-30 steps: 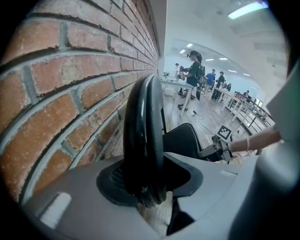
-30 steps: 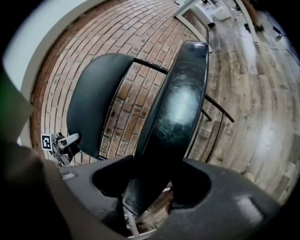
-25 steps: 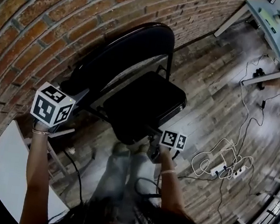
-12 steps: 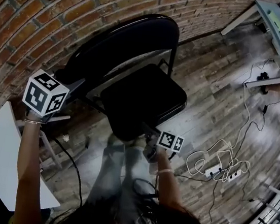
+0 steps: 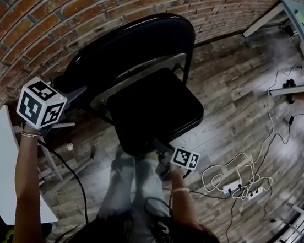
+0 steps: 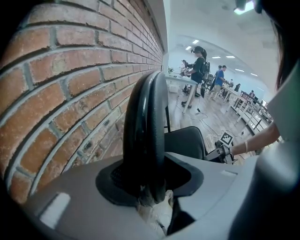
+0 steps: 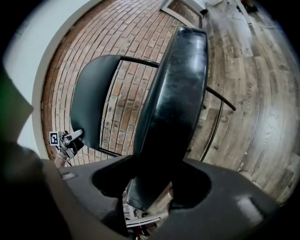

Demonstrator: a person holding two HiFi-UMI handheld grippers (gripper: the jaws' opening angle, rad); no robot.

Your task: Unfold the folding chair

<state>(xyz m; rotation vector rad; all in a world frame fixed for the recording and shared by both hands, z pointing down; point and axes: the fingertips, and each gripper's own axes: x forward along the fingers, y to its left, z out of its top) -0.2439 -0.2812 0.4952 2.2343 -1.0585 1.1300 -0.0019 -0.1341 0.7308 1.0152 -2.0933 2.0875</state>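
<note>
Hold the folding chair (image 5: 158, 119), at the floor's (image 5: 236, 118) edge by the brick wall (image 5: 38, 14), steady with left tongs (image 5: 73, 94) pinching its back (image 5: 129, 43). Push the seat (image 5: 154, 104) down slowly with right tongs (image 5: 163, 147) pinching its front.

The black folding chair (image 5: 153, 115) stands on the wooden floor (image 5: 237, 107) close beside the brick wall (image 5: 38, 14), with its rounded padded backrest (image 5: 129, 46) nearest the bricks. Its glossy padded seat (image 5: 168, 101) is swung out from the backrest on a thin dark frame.
</note>
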